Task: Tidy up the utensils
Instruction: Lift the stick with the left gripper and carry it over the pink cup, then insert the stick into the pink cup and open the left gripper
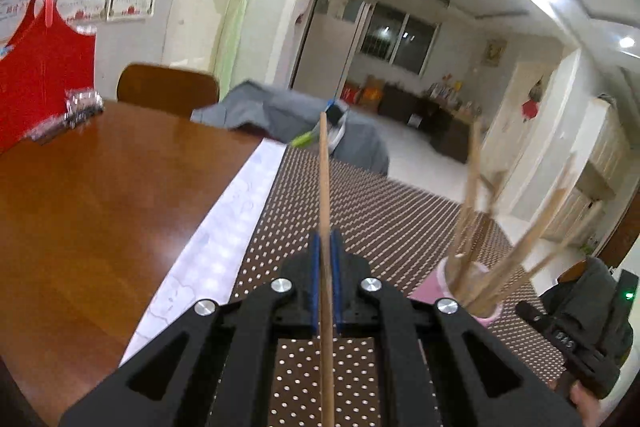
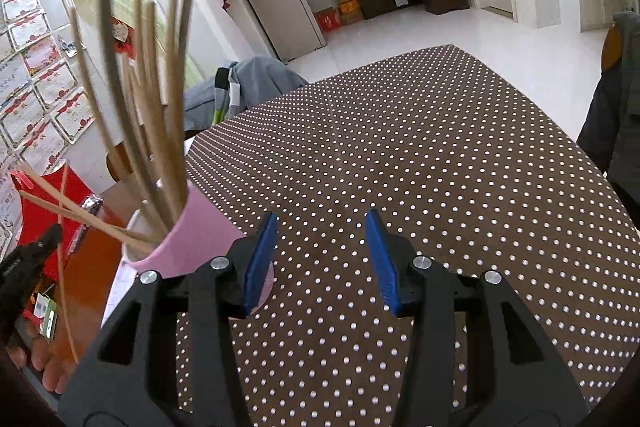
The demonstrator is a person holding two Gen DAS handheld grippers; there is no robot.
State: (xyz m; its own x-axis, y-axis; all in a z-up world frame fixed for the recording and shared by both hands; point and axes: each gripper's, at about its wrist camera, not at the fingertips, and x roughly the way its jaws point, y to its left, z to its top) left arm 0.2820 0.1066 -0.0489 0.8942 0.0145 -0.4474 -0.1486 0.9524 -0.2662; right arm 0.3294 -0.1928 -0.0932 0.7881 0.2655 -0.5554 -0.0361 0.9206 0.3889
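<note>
The left gripper [image 1: 327, 247] has its blue fingers [image 1: 316, 275] pressed together on a single wooden chopstick [image 1: 325, 187], which runs between the pads and points straight ahead, its far end raised above the desk [image 1: 100, 187]. The stick hangs over the brown cloth with white dots [image 1: 380, 219] that covers the right part of the desk; a pale strip [image 1: 224, 239] lies along the cloth's left edge, and beyond it the bare reddish-brown wood shows. To the right of the left gripper stands a pink cup [image 1: 476, 291] on the dotted cloth, holding a bundle of chopsticks [image 1: 472, 195] that fan out upward and to the right. In the right wrist view the right gripper [image 2: 322, 255] has its fingers [image 2: 262, 259] spread apart with nothing between them, above the dotted cloth. The pink cup sits just beside the right gripper's left finger, which hides part of its base; whether they touch cannot be told. At the far left of that view the left gripper's black body and the hand [image 2: 44, 371] holding it are partly seen. A red bag [image 1: 44, 67] stands at the far left of the desk, and a wooden chair back [image 1: 168, 87] rises behind it.
</note>
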